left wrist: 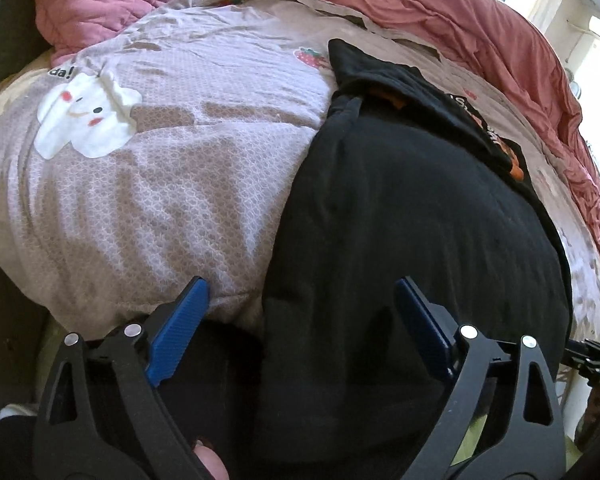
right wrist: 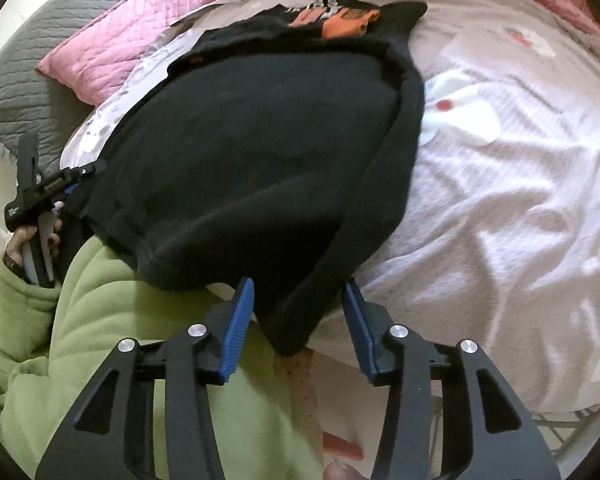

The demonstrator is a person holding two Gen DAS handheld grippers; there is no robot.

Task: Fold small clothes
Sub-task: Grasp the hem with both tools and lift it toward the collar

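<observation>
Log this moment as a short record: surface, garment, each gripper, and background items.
surface: bed cover, pale with a cloud face and strawberry prints
garment: black garment spread on the cover, near edge hanging over the bed's side, orange print at its far end
left gripper: jaws wide apart above the garment's near edge, not gripping
right gripper: jaws apart, a hanging strip of the garment between them, pads not seen pressing
background: pink quilted pillow; reddish blanket
person: green sleeve

Left tongs point(left wrist: 302, 300) spread wide, right tongs point(right wrist: 300, 300) half parted, both angled downward
</observation>
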